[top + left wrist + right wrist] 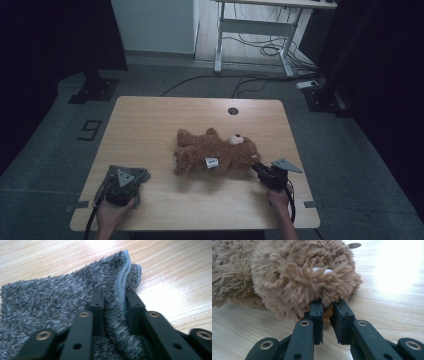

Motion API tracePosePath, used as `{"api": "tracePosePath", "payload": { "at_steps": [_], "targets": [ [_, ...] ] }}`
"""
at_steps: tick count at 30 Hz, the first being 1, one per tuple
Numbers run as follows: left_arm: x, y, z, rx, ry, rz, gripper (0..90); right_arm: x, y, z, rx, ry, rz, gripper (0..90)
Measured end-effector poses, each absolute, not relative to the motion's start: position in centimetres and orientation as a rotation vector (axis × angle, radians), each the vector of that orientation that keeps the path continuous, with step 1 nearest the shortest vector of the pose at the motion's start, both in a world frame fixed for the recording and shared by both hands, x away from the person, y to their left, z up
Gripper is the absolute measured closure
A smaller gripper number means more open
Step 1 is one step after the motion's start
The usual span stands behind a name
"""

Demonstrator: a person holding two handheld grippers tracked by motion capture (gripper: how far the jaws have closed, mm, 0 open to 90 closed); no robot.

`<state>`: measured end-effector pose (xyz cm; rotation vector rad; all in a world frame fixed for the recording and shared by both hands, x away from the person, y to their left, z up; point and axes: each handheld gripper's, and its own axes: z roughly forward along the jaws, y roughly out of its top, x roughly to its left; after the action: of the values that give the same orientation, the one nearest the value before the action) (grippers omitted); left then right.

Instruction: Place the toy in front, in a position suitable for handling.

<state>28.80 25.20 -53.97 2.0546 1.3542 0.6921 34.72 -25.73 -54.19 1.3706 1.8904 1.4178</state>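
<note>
1. Bear (215, 152) lies on its side near the table's middle, head toward 3 o'clock, legs toward 9 o'clock.
2. Right gripper (260, 171) sits at the bear's 4 o'clock; its jaws are clenched on a tuft of fur at the bear's head.
3. From the right gripper view, the gripper (327, 306) has its jaws nearly together with brown fur pinched in the narrow gap, and the bear's (294, 277) head bulks above them at 12 o'clock.
4. That view also shows a white patch in the fur, which the high view shows as the bear's muzzle or eye area; I cannot tell which.
5. Left gripper (123, 184) is near the table's front edge at 7 o'clock from the bear, well apart from it, resting on a grey cloth (142, 175).
6. From the left gripper view, the gripper (113, 296) grasps a raised fold of the cloth (45, 302), its stitched hem running up between the jaws toward 12 o'clock; the high view hides this grip under the grey plate.
7. Hands (280, 195) hold each gripper from 6 o'clock.
8. Table (150, 120) is pale wood, with a round hole (233, 111) near its far edge; a white tag (211, 162) shows on the bear's belly in the high view.
</note>
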Motion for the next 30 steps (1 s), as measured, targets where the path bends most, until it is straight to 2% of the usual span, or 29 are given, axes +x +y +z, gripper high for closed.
{"api": "tracePosePath", "payload": {
  "at_steps": [3, 10, 18, 19, 20, 23, 26, 30],
  "targets": [
    [28.7, 25.5, -53.8, 2.034, 1.353, 0.683, 77.7, 34.7, -25.8, -54.2, 1.369, 1.886, 1.421, 77.3],
    [28.2, 25.7, -52.6, 1.941, 1.318, 0.675, 78.4, 34.6, -26.0, -54.0, 1.376, 1.864, 1.416, 73.2],
    [28.1, 26.0, -52.2, 1.899, 1.307, 0.646, 78.4, 34.2, -26.2, -53.4, 1.35, 1.803, 1.413, 55.3],
    [28.1, 26.0, -52.2, 1.899, 1.307, 0.646, 78.4, 34.2, -26.2, -53.4, 1.35, 1.803, 1.413, 55.3],
    [28.0, 26.1, -52.1, 1.881, 1.304, 0.644, 78.4, 34.2, -26.2, -53.1, 1.341, 1.788, 1.422, 51.2],
    [28.0, 26.2, -51.9, 1.867, 1.3, 0.638, 78.4, 34.2, -26.2, -52.8, 1.335, 1.793, 1.437, 47.6],
    [27.9, 26.2, -51.4, 1.84, 1.281, 0.616, 78.4, 34.2, -25.7, -52.3, 1.308, 1.808, 1.454, 39.1],
    [27.8, 25.5, -50.5, 1.833, 1.246, 0.62, 78.4, 34.7, -25.0, -52.0, 1.283, 1.859, 1.473, 33.8]
  ]
}}
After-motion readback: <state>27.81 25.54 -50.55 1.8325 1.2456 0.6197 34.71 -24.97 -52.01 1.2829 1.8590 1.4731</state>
